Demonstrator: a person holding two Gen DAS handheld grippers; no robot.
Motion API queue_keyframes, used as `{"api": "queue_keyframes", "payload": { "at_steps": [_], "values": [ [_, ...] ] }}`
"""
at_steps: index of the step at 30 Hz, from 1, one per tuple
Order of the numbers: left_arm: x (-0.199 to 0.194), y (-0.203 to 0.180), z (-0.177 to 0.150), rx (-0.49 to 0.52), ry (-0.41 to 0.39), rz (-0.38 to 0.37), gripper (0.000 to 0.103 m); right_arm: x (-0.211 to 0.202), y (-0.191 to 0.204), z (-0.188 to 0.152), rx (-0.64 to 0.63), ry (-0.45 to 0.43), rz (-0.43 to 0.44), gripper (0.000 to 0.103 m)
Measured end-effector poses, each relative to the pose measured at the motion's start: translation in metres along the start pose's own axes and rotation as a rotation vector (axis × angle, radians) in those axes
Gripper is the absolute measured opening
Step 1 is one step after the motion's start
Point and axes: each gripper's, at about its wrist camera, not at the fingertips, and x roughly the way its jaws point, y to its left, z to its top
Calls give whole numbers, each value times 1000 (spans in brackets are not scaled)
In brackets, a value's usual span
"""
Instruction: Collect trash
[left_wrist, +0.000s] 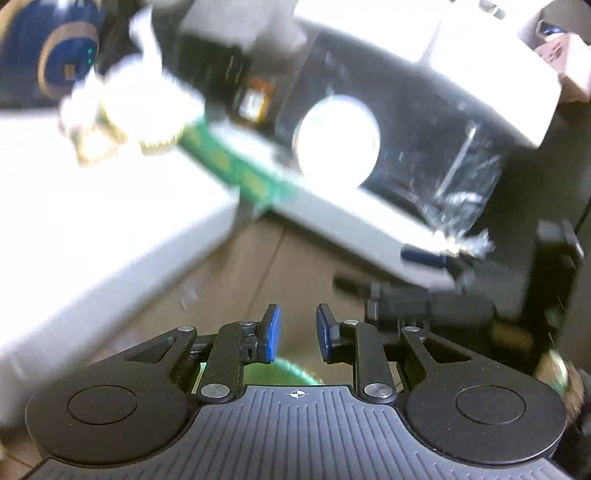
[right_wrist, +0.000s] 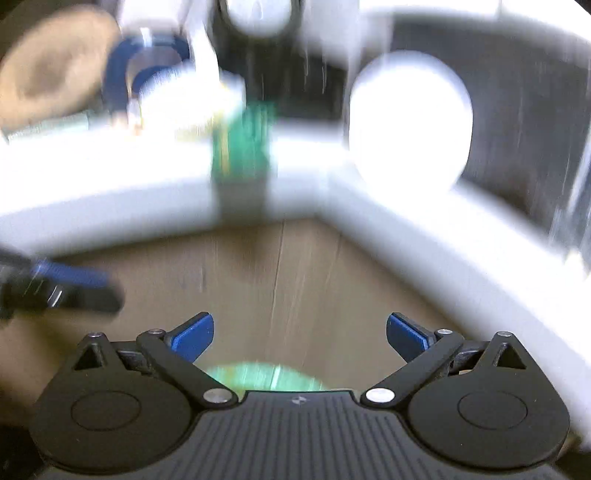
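Both views are blurred. Crumpled white and yellowish wrappers (left_wrist: 129, 103) lie on a white tabletop (left_wrist: 74, 192), with a green strip (left_wrist: 236, 166) running off its edge. The same wrappers (right_wrist: 184, 99) and green strip (right_wrist: 242, 144) show in the right wrist view. My left gripper (left_wrist: 298, 332) hangs over the brown floor, its pads apart with nothing between them. My right gripper (right_wrist: 300, 336) stands wide open and empty. One of its blue fingers (left_wrist: 424, 256) shows beside crinkled clear plastic (left_wrist: 461, 206); whether they touch I cannot tell.
A white round object (left_wrist: 338, 140) sits against a dark surface (left_wrist: 424, 110). The two white table edges meet in a corner above the wooden floor (right_wrist: 280, 266). Something green (right_wrist: 258, 374) lies on the floor below both grippers. A blue and tan object (left_wrist: 48, 55) stands at far left.
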Motion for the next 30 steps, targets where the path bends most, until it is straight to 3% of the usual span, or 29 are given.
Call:
{"api": "queue_keyframes", "payload": {
  "at_steps": [4,7,9,15,20,23,25,28,30],
  "values": [
    [-42,7,50,41,-71,73,25,-9,-29,70,72,-147,-53,101],
    [-59,32,82,84,-173,203,25,17,-59,104,168,-163,-145,101],
    [-58,57,96,26,-203,230,25,41,-85,120,234,-140,-187,101],
    [-55,135,101,-147,-266,193,25,128,-155,132,393,-28,-269,100],
    [-55,167,101,-279,-263,81,25,180,-182,121,527,34,-292,92],
    [-64,166,98,-293,-280,67,25,199,-196,122,611,73,-223,70],
    [-65,163,98,-282,-284,82,25,208,-199,125,644,104,-182,32],
    [-64,158,96,-254,-273,120,25,220,-184,134,567,165,-158,17],
    [-62,157,96,-251,-264,131,25,210,-171,145,534,162,-129,13]
  ]
}}
